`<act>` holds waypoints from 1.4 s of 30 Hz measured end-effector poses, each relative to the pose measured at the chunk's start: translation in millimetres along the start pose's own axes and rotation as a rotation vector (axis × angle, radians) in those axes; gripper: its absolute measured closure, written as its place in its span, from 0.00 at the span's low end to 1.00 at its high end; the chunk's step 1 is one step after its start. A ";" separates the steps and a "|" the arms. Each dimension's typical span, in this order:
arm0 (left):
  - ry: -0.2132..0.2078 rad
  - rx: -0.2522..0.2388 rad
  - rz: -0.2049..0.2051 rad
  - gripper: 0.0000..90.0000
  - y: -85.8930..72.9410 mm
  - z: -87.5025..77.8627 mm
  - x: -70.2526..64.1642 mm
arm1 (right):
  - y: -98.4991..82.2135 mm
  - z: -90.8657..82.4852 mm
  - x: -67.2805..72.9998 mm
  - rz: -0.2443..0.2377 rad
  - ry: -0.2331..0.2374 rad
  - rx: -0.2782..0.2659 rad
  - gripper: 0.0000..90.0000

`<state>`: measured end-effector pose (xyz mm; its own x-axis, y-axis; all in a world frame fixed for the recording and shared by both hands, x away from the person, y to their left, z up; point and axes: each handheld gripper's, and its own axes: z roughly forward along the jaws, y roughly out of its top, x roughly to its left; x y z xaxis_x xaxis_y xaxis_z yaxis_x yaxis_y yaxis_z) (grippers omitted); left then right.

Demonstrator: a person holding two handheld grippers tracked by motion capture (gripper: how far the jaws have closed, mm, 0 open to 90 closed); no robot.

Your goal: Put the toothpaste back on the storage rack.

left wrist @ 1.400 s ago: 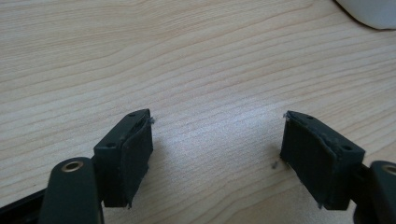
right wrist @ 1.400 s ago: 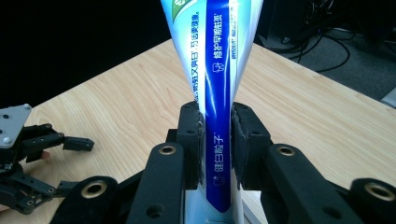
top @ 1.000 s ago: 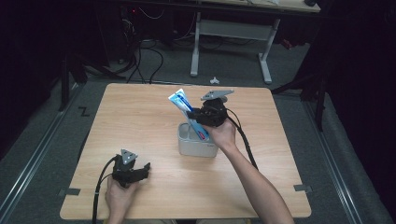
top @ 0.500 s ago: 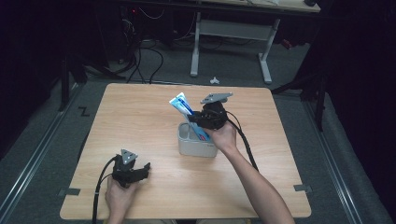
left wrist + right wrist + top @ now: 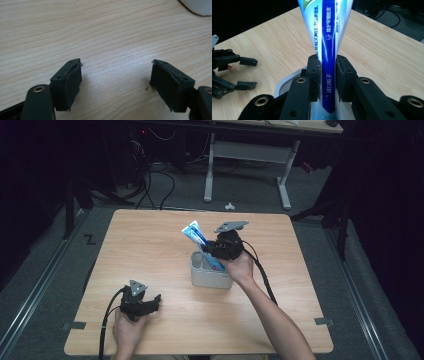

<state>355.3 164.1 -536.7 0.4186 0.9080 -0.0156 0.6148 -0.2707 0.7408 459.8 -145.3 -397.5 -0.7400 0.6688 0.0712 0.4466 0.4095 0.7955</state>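
One soft, light toothpaste tube, probably best gripped at mid-body, is pinched by the right gripper over the grey cup; the left gripper gapes wide on the bench nearby.

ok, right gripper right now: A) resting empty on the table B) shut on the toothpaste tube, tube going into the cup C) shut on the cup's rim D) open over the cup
B: the right gripper pinches the toothpaste tube, whose lower end sits in the grey cup.
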 end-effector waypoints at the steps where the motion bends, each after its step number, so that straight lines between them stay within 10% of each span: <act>1: 0.000 0.000 0.000 0.28 0.1 0.2 0.0 | -0.8 0.3 -0.5 -0.004 0.002 0.001 0.84; 42: 0.002 -0.002 0.000 0.29 0.4 0.6 -0.1 | -20.5 -2.9 -5.2 -0.020 -0.021 0.053 0.83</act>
<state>355.9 163.7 -536.8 0.4175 0.9086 -0.0145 0.6138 -0.2702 0.7418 453.0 -158.9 -412.4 -0.7384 0.6730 0.0426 0.4584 0.4546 0.7637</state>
